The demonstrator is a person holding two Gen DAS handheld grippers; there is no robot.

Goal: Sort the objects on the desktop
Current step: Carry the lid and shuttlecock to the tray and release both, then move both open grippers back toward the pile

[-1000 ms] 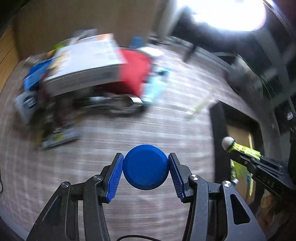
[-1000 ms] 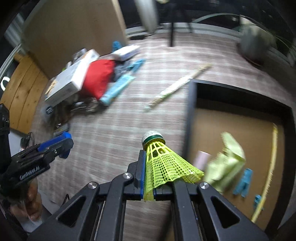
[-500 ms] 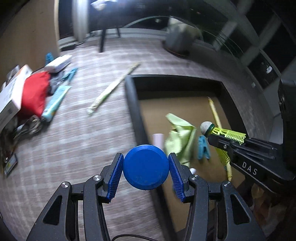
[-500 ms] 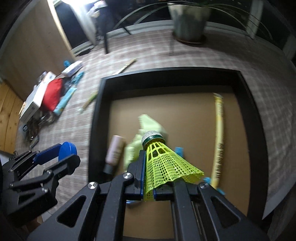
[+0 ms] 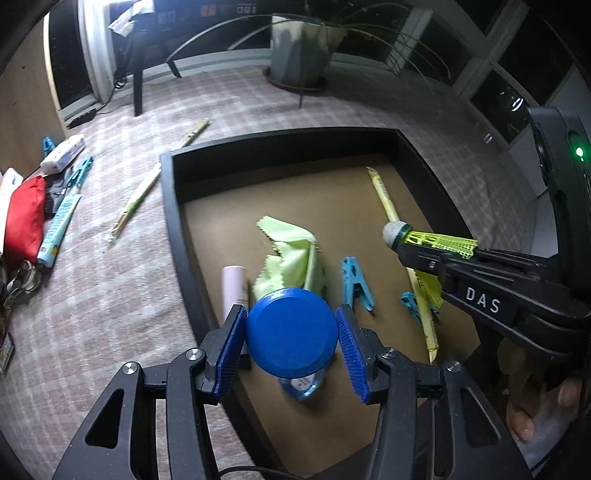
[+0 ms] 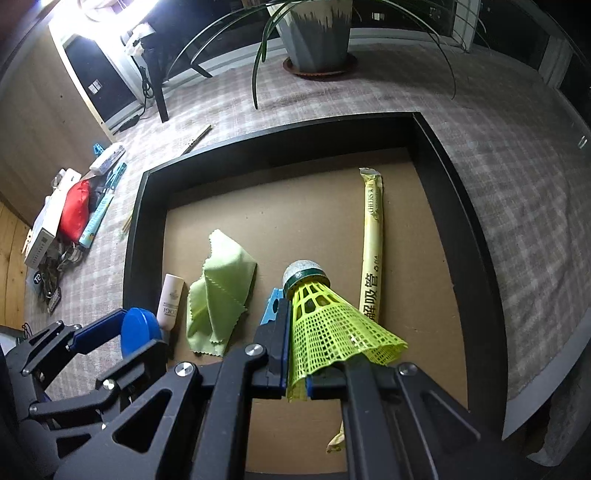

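Note:
My left gripper (image 5: 291, 349) is shut on a clear bottle by its round blue cap (image 5: 291, 332), held above the near left part of the black tray (image 5: 170, 229). From the right wrist view, this gripper (image 6: 125, 334) and the blue cap (image 6: 138, 328) show at lower left. My right gripper (image 6: 299, 332) is shut on the skirt of a yellow shuttlecock (image 6: 325, 325), cork end forward, above the tray's (image 6: 133, 229) brown floor. That gripper (image 5: 417, 254) and the shuttlecock (image 5: 437, 242) also appear at the right of the left wrist view.
In the tray lie a green cloth (image 6: 221, 291), a pale pink tube (image 6: 170, 295), blue clothespins (image 5: 355, 283) and a long yellow straw packet (image 6: 372, 240). A pile with a red pouch (image 5: 24, 221) and a white box (image 6: 46, 229) sits left. A plant pot (image 6: 317, 33) stands behind.
Both grippers have swung from over the tablecloth beside the pile to above the tray. The cap and the shuttlecock stay gripped as before.

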